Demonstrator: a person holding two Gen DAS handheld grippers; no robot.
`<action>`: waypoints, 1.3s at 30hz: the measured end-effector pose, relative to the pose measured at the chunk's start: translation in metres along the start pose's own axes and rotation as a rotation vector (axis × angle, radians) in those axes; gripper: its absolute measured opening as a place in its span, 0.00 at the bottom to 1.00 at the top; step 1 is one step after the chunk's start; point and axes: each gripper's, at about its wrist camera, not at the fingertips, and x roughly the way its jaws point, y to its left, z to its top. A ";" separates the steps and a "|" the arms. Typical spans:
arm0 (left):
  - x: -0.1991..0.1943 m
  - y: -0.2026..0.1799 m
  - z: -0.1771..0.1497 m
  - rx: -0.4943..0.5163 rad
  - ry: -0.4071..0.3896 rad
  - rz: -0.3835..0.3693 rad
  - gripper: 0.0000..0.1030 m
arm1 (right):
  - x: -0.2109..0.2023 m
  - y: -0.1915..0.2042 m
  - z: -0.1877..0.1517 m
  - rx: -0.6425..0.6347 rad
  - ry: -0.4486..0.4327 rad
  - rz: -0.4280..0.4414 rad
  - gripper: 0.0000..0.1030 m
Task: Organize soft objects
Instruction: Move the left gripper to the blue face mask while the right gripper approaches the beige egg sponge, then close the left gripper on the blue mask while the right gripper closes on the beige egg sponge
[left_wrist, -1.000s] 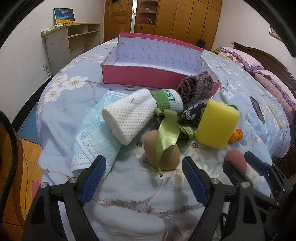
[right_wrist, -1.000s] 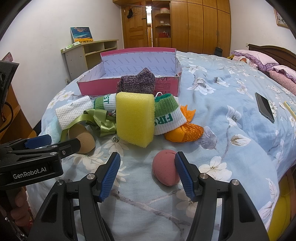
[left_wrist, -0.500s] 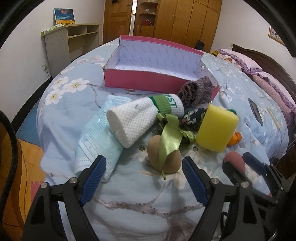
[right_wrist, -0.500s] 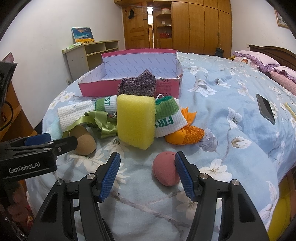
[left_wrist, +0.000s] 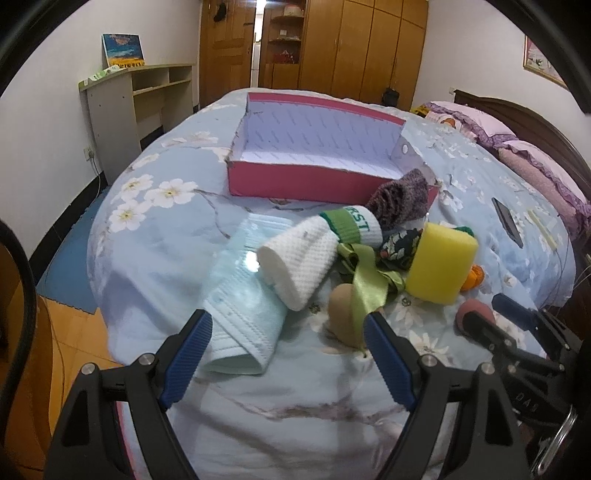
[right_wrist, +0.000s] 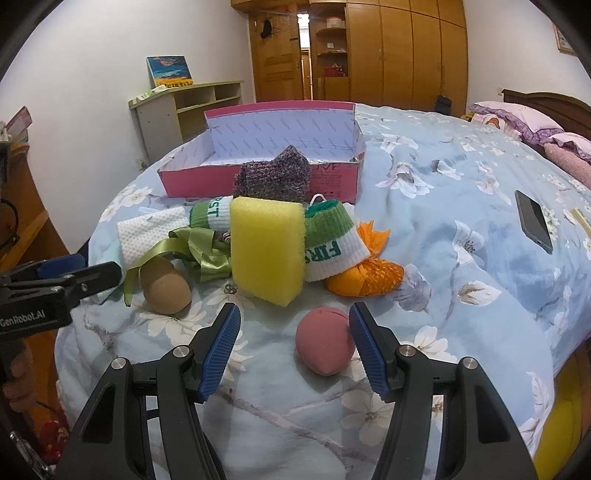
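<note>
While both tongs hang wide apart over the bed (right_wrist: 480, 229), right tongs (right_wrist: 293, 349) bracket the pink sponge (right_wrist: 323, 341), right pad touching it. Left tongs (left_wrist: 286, 356) sit empty near the blue mask (left_wrist: 245, 306) and tan sponge (left_wrist: 343, 319). Yellow sponge (right_wrist: 267, 249), socks beyond; pink box (right_wrist: 266, 181) farthest.

Sponge (right_wrist: 267, 249) before box (right_wrist: 258, 181), on bed (right_wrist: 461, 229)

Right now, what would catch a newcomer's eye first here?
The bright yellow sponge block standing at the front of the pile of soft things on the flowered bedspread. Behind it sits the open pink cardboard box, and a pink egg-shaped sponge lies between the right hand-held gripper fingers.
</note>
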 end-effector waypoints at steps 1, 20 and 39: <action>-0.001 0.002 0.000 0.000 -0.003 0.003 0.85 | 0.000 0.000 0.000 -0.003 -0.001 0.002 0.61; 0.032 0.031 0.000 -0.028 0.041 0.003 0.81 | 0.002 0.021 0.000 -0.088 0.007 0.078 0.61; 0.048 0.031 0.006 0.021 0.030 -0.069 0.36 | 0.042 0.068 0.016 -0.236 0.180 0.276 0.61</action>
